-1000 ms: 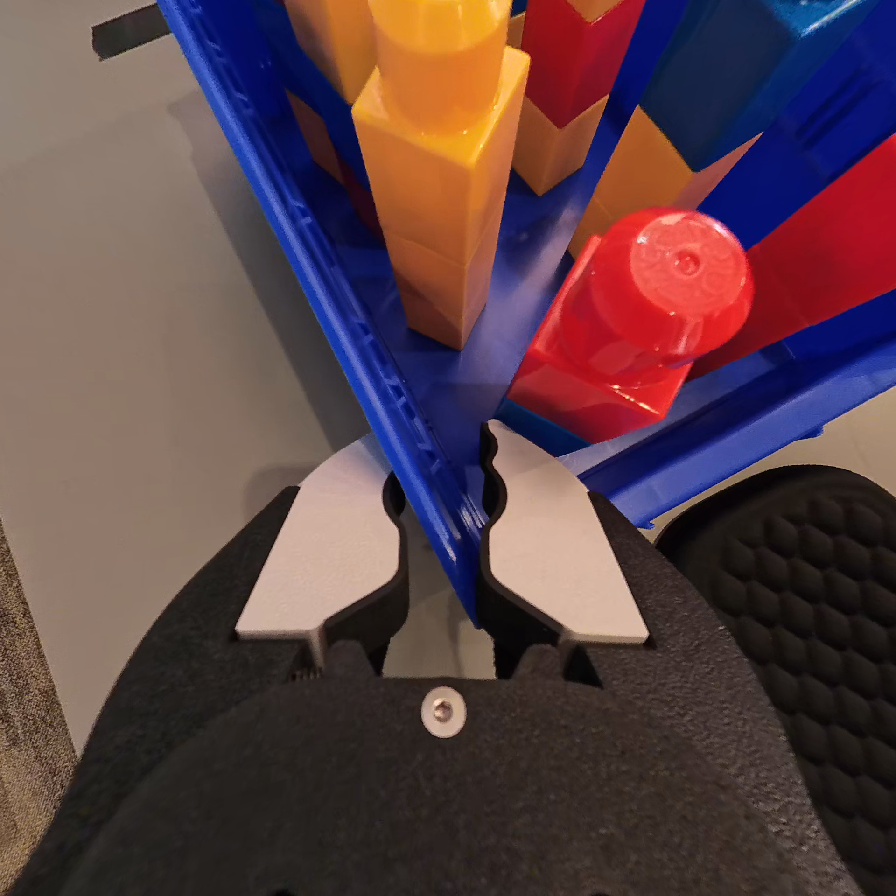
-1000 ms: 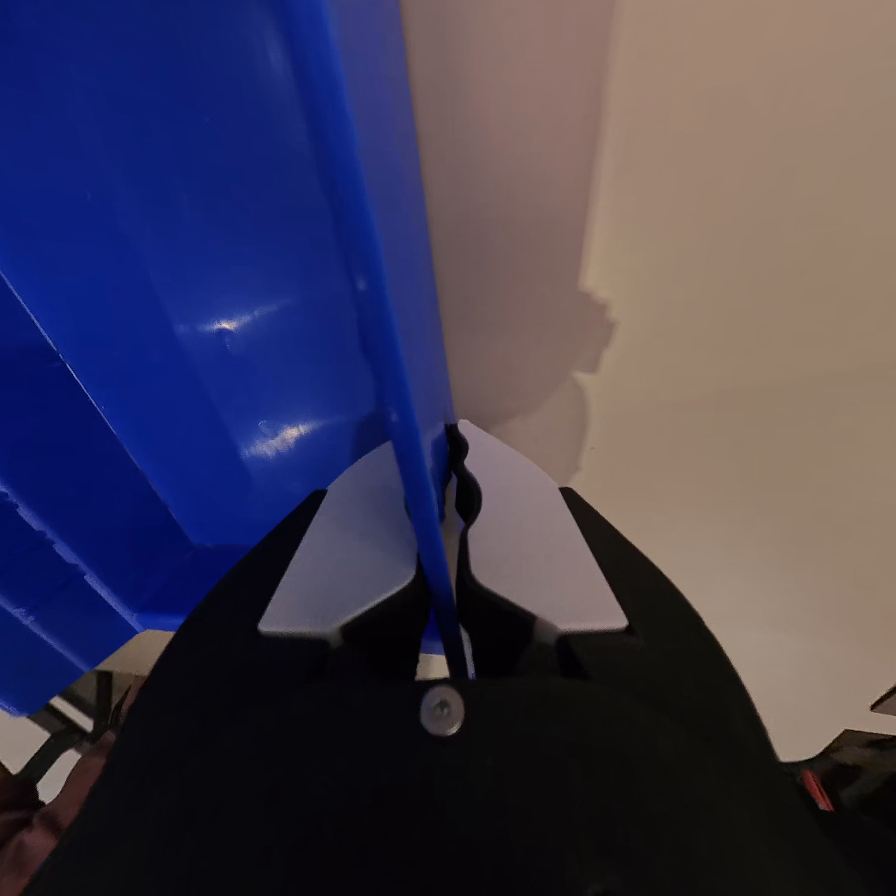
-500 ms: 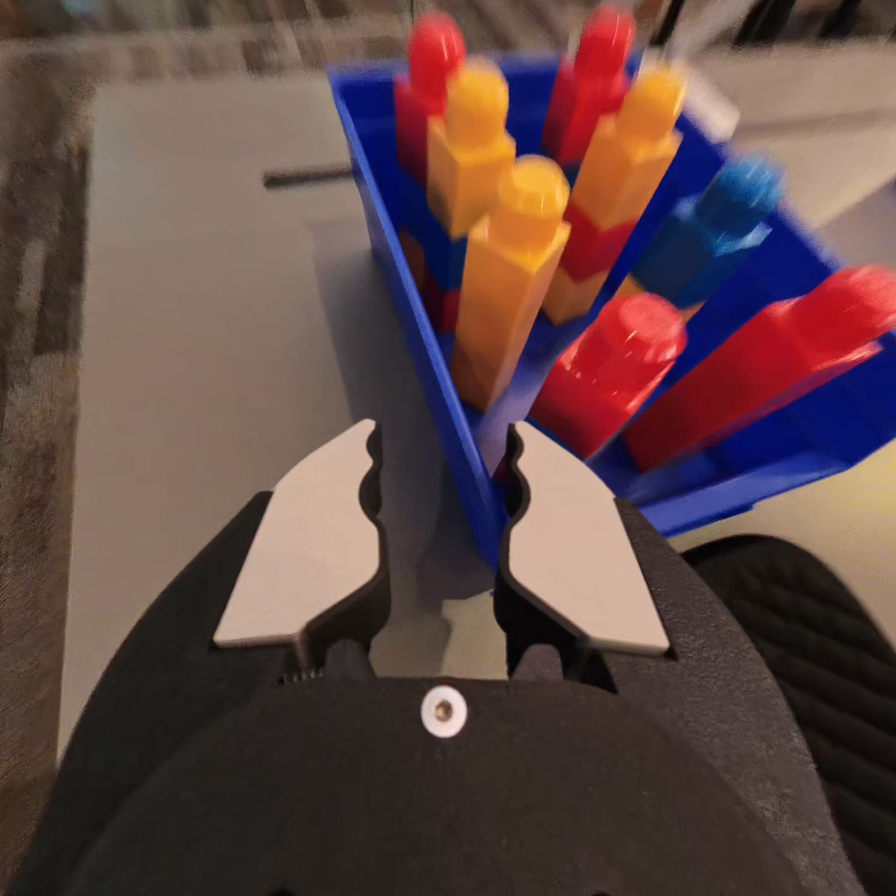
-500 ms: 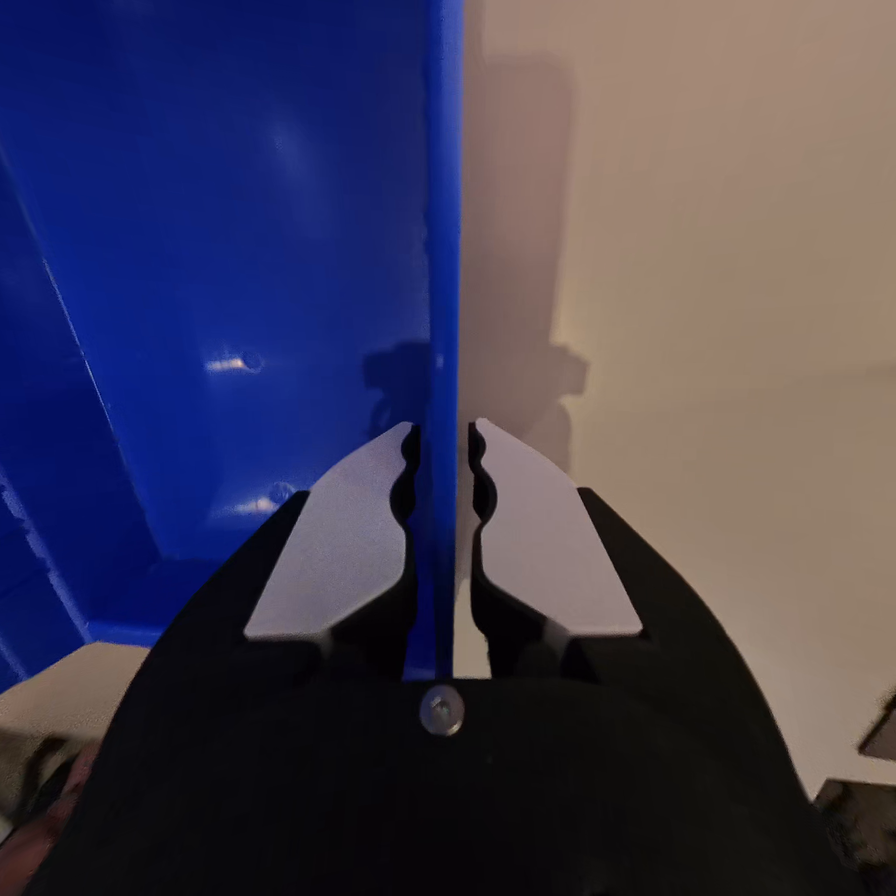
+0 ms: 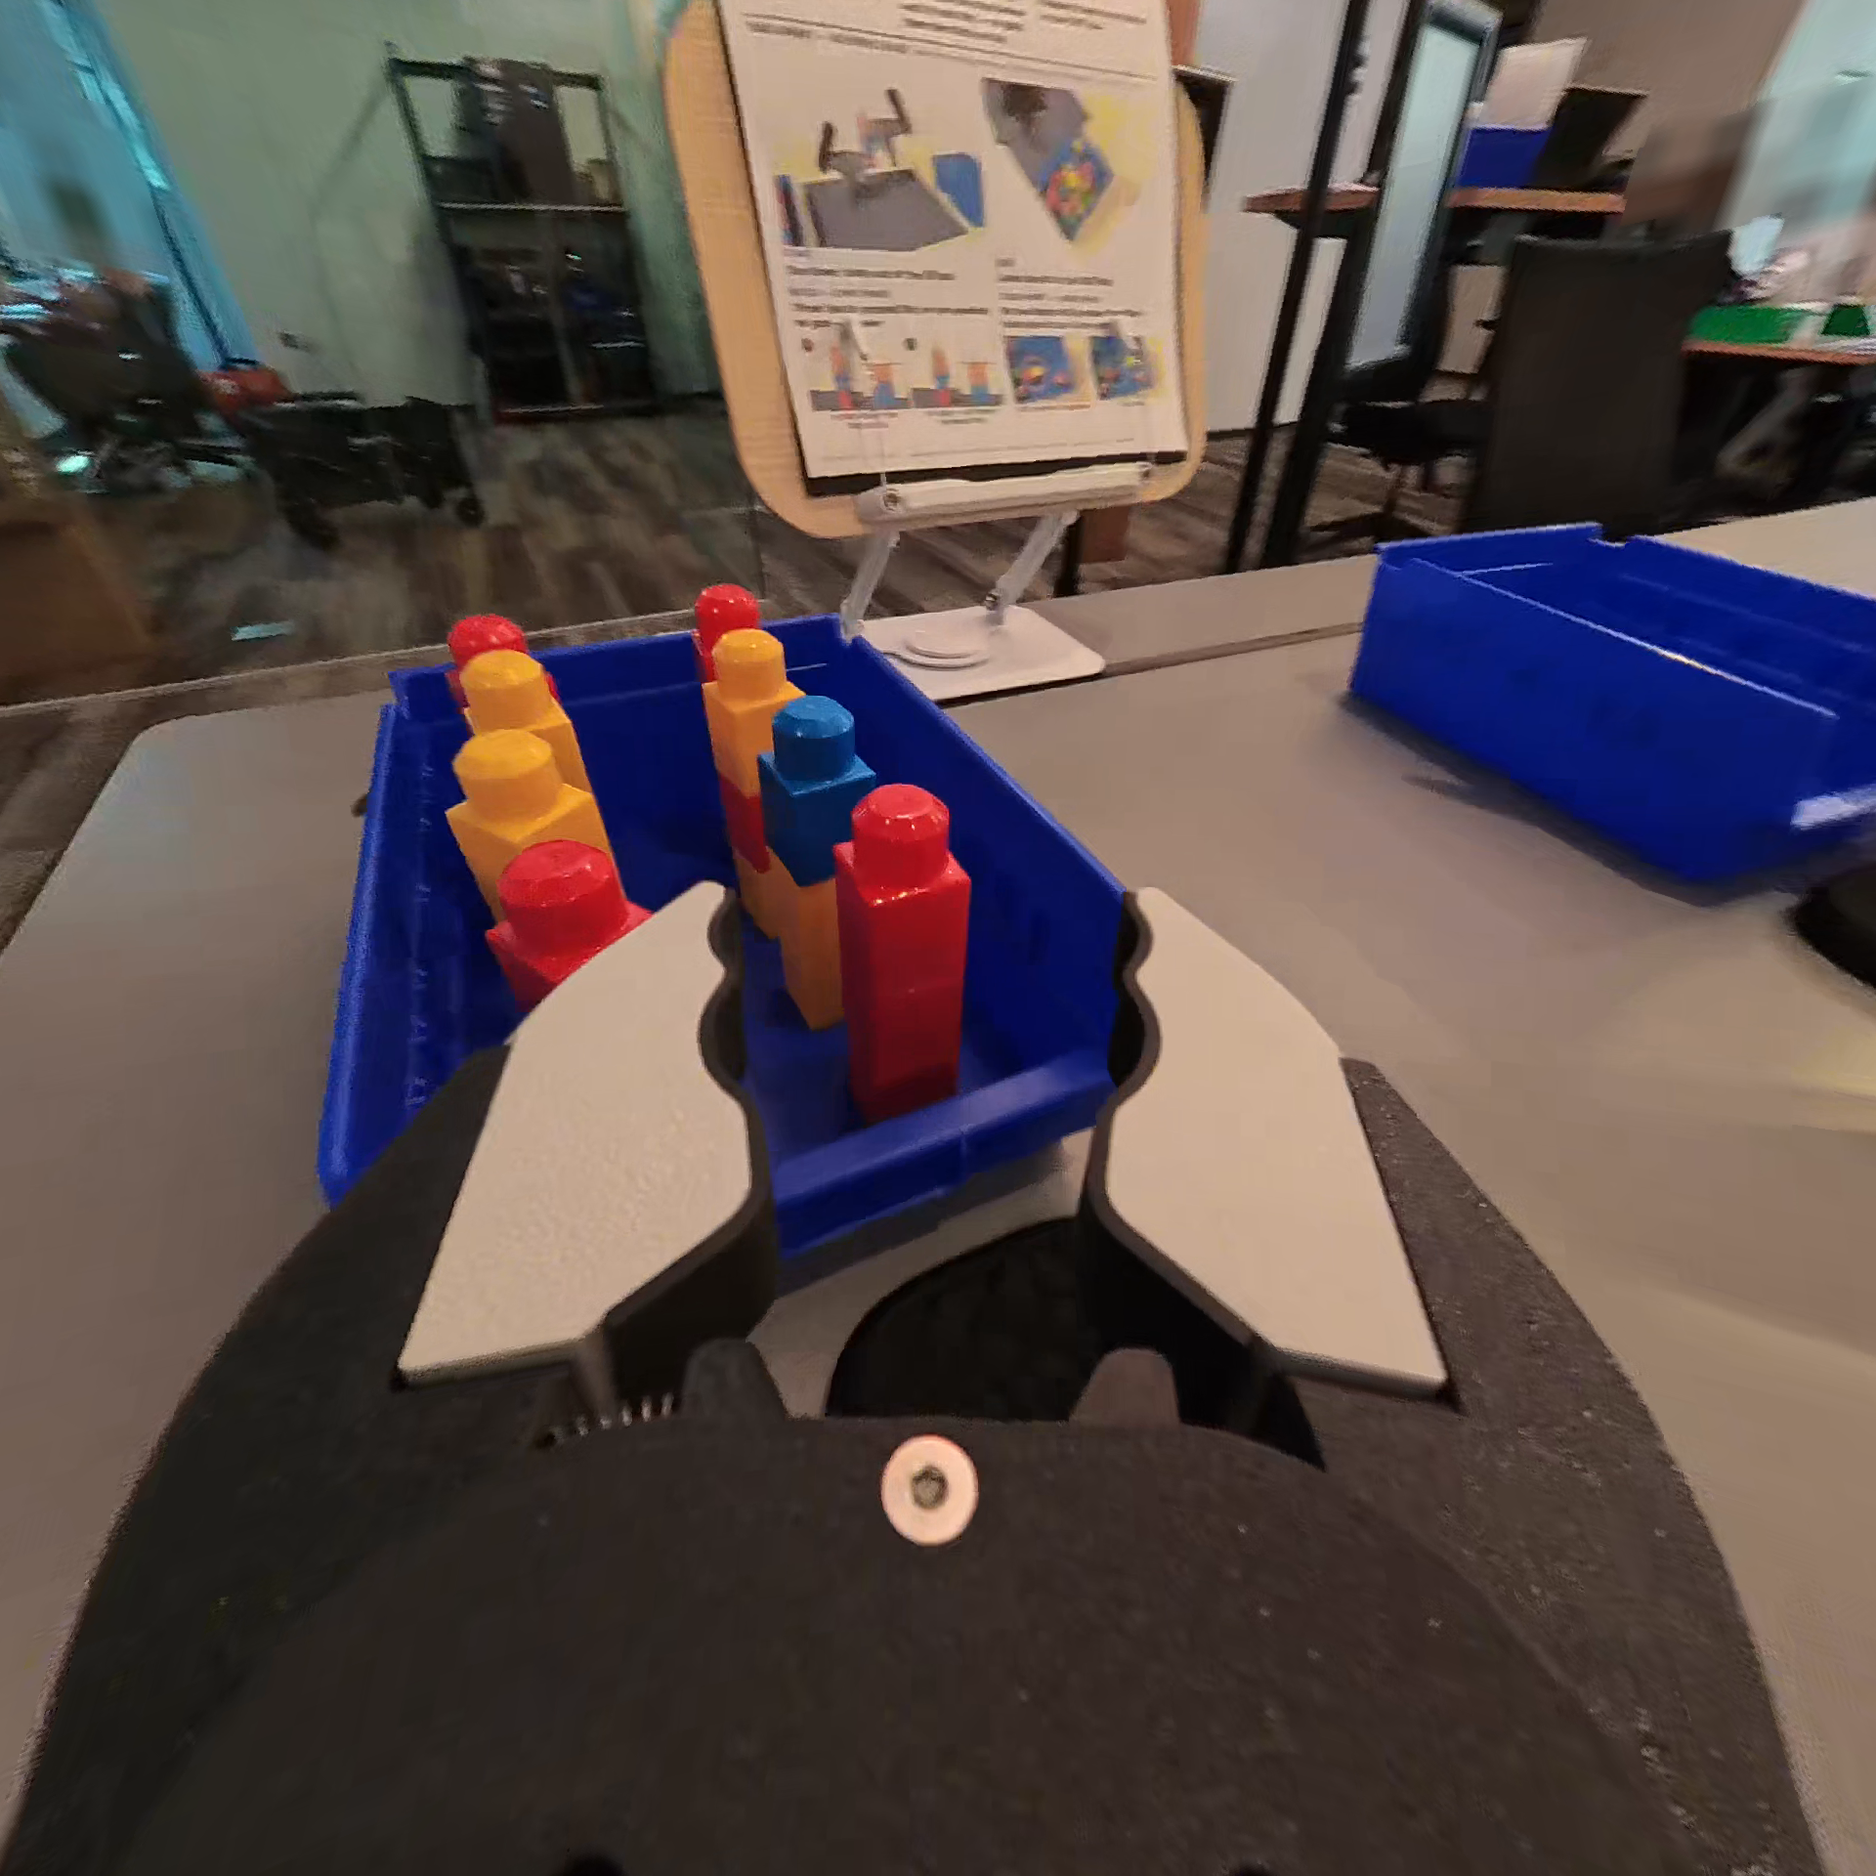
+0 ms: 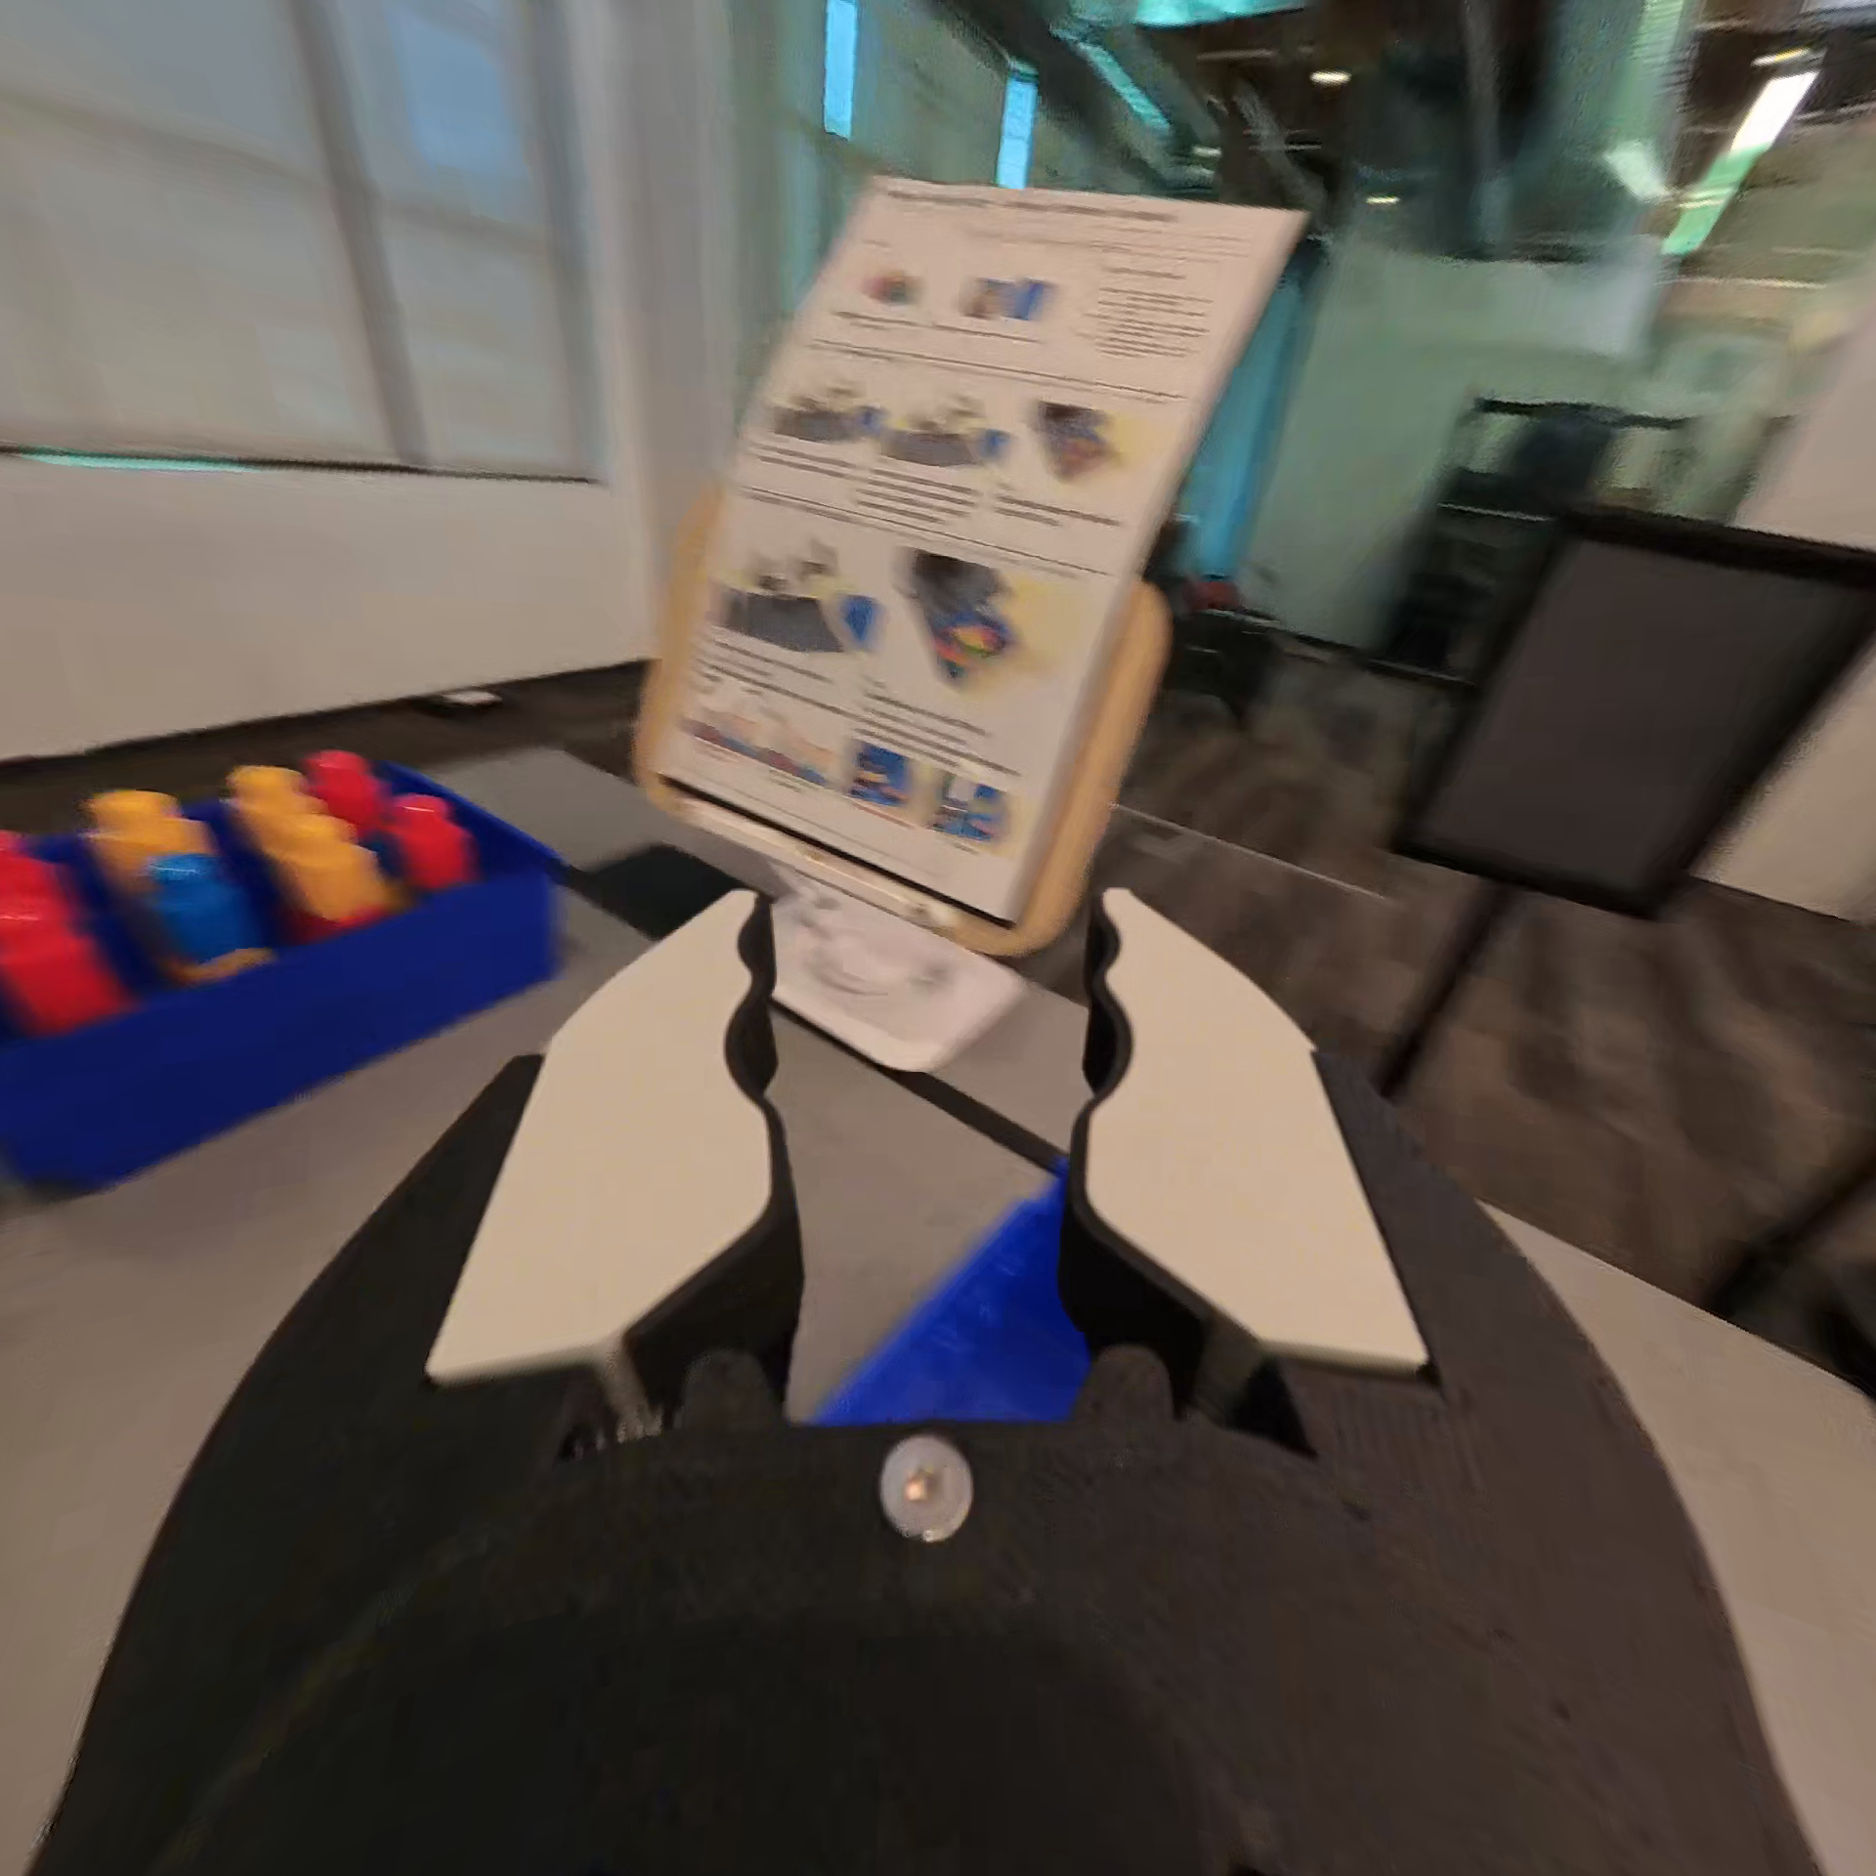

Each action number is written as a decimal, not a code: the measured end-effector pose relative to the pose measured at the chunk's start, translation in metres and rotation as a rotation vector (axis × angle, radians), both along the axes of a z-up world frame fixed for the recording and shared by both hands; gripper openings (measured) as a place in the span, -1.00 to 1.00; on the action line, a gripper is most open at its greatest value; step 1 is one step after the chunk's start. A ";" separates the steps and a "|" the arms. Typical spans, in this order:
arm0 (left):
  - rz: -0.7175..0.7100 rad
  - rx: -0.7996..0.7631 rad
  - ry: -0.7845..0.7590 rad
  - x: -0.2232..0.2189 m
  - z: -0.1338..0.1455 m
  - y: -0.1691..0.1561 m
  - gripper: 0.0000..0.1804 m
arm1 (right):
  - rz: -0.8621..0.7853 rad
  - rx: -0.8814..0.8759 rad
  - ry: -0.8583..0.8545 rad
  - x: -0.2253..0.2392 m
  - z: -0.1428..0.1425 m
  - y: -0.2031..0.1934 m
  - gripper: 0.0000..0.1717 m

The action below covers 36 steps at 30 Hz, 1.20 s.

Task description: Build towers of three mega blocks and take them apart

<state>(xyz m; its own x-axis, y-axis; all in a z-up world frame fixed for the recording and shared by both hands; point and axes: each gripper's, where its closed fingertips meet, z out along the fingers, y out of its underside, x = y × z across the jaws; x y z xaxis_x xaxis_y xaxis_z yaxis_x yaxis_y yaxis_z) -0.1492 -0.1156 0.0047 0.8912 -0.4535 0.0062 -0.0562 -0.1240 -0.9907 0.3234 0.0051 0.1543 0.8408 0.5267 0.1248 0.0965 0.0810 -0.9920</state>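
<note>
On the left of the grey worktop (image 5: 1320,914) stands a blue bin (image 5: 1025,914) full of upright block towers (image 5: 903,944), two rows running from near to far. The left row shows a red-topped tower nearest, then two yellow-topped ones and a red one at the far end. The right row has an all-red tower (image 5: 898,1015) nearest, then a blue-topped, a yellow-topped and a red-topped one behind it. The left claw (image 5: 924,914) hangs near the bin's near wall, spread wide and holding nothing; the all-red tower shows in the gap beyond the fingers, untouched.

Further right, at the far edge of the worktop, a printed sheet on a wooden stand (image 5: 975,254) faces the near side. On the right sits a second blue bin (image 5: 1584,731); no blocks show in it. The right claw (image 6: 924,914) hovers above that bin's corner, also spread and bare.

The blocks look like light, hollow, stiff plastic with glossy, likely slippery faces. Pinching the flat side walls of a top block seems safer than the round stud, while the other claw steadies the tower below.
</note>
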 end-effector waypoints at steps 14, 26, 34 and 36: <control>0.225 -0.387 0.221 0.031 -0.082 0.077 -0.18 | 0.252 -0.102 -0.083 -0.109 -0.043 0.028 -0.26; 0.185 -0.423 0.268 0.029 -0.068 0.068 -0.53 | 0.283 -0.149 -0.118 -0.121 -0.061 0.030 -0.32; -0.327 -0.070 0.153 0.139 0.121 0.028 -0.54 | 0.832 -0.104 -0.028 -0.222 -0.052 -0.055 -0.24; -0.541 -0.054 0.124 0.183 0.142 0.020 -0.54 | 0.991 -0.102 0.018 -0.236 -0.047 -0.083 -0.18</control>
<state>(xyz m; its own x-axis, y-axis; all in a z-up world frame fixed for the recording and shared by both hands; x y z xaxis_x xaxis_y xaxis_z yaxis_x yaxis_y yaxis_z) 0.0336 -0.0955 0.1463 0.5265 -0.8488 -0.0480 -0.2422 -0.0957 -0.9655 0.0874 -0.0778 0.1073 0.0165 0.9994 0.0314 0.0167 0.0311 -0.9994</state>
